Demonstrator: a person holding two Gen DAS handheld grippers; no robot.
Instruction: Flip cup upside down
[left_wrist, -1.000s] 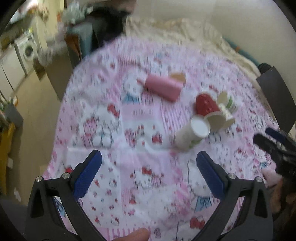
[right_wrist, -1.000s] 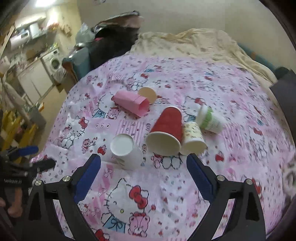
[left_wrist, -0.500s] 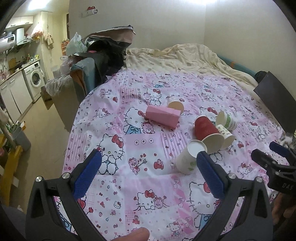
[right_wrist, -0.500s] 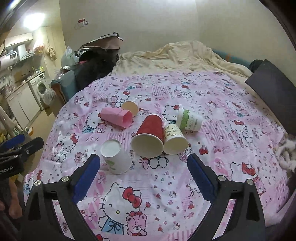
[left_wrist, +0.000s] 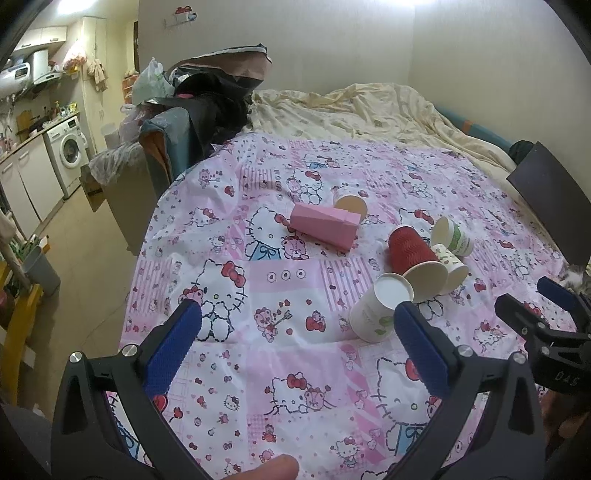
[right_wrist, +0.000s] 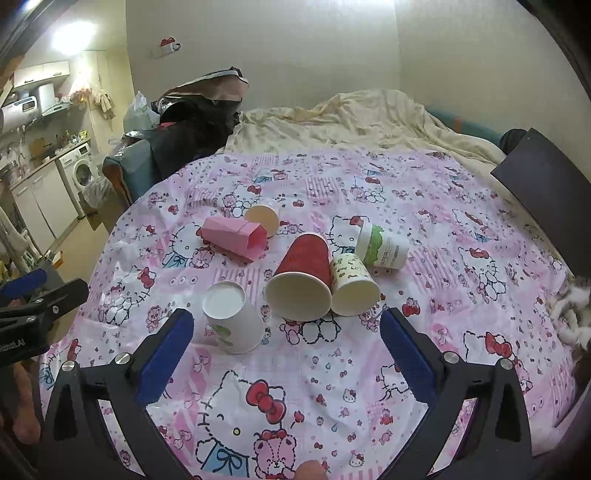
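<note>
Pink cartoon-cat tablecloth (right_wrist: 424, 206); red cup (right_wrist: 306, 258); pink carton (right_wrist: 232, 238); blue-padded black fingers (right_wrist: 164, 356).

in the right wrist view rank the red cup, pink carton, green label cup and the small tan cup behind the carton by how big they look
1. red cup, the largest, though it lies nearer the camera.
2. pink carton
3. green label cup, close to the carton, so that order is unsure.
4. small tan cup, partly hidden by the carton.
</note>
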